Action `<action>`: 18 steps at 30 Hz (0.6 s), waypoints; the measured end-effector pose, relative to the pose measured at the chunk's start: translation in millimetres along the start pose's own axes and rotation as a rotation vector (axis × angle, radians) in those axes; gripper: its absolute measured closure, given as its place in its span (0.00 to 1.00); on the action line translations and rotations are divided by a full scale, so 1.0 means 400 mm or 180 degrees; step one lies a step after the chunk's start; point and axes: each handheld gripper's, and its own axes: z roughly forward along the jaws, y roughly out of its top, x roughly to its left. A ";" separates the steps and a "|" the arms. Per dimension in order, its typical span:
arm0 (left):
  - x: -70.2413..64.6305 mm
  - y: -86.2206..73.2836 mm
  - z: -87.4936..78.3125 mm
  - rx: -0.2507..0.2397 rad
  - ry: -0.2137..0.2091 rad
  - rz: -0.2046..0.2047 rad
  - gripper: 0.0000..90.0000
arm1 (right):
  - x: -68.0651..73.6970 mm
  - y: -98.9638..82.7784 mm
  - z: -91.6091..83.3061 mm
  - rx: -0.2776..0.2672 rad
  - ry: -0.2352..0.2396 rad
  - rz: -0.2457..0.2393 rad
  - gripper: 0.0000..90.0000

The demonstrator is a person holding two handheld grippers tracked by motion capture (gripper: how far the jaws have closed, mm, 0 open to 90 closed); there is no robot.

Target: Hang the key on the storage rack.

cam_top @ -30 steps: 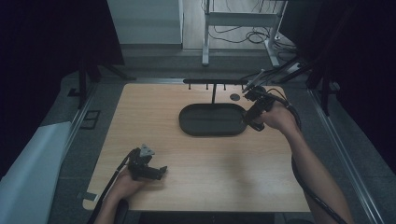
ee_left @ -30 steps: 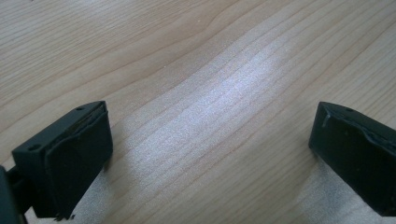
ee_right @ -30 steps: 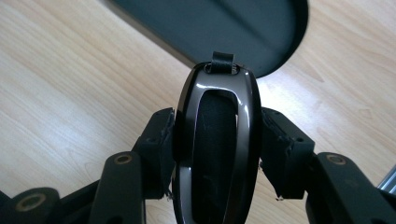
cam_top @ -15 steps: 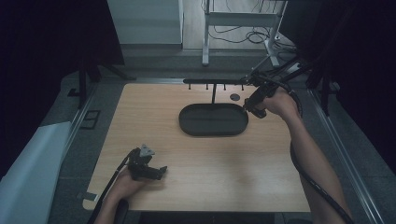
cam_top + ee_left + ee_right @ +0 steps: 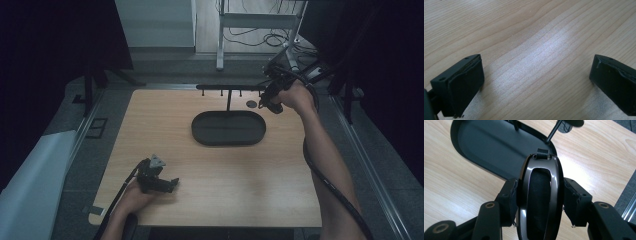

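The right tool (image 5: 539,202) is clamped on a dark, glossy oval ring with a small strap loop at its far end (image 5: 539,195), its pads pressing the ring's two long sides. The ring's long axis runs straight out along the jaws, loop end leading. In the high view this tool (image 5: 270,98) is raised at the far right of the desk (image 5: 165,130), just beside the right end of the black hook rack (image 5: 230,88) that stands behind the oval tray (image 5: 229,128). The rack's pegs lie just to its left, so hanging the loop looks like this hand's job. The left tool (image 5: 167,185) rests on the near desk, jaws wide apart and empty, well away from the rack.
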 end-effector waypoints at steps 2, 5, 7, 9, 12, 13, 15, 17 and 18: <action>0.000 0.000 0.000 0.0000 -0.0003 0.0001 0.00 | -0.001 0.010 -0.004 -0.0009 -0.0021 0.0016 0.54; 0.000 0.000 0.000 -0.0006 0.0004 0.0002 0.00 | -0.002 0.023 -0.013 -0.0020 -0.0033 0.0023 0.54; 0.000 0.000 0.000 -0.0005 0.0005 0.0009 0.00 | -0.001 0.031 -0.019 -0.0033 -0.0053 0.0041 0.54; 0.000 0.000 0.000 -0.0005 0.0004 0.0010 0.00 | -0.001 0.038 -0.024 -0.0049 -0.0069 0.0052 0.54; 0.000 0.000 0.000 -0.0005 0.0004 0.0010 0.00 | -0.001 0.049 -0.030 -0.0059 -0.0086 0.0056 0.54; 0.000 0.000 0.000 -0.0005 0.0004 0.0010 0.00 | -0.001 0.053 -0.031 -0.0058 -0.0099 0.0059 0.54; 0.000 0.000 0.000 -0.0005 0.0004 0.0010 0.00 | 0.000 0.060 -0.032 -0.0065 -0.0135 0.0059 0.54; 0.001 0.000 0.000 -0.0004 0.0004 0.0011 0.00 | -0.002 0.067 -0.034 -0.0084 -0.0152 0.0066 0.54; 0.000 0.000 0.000 -0.0005 0.0004 0.0010 0.00 | -0.002 0.070 -0.036 -0.0092 -0.0153 0.0086 0.54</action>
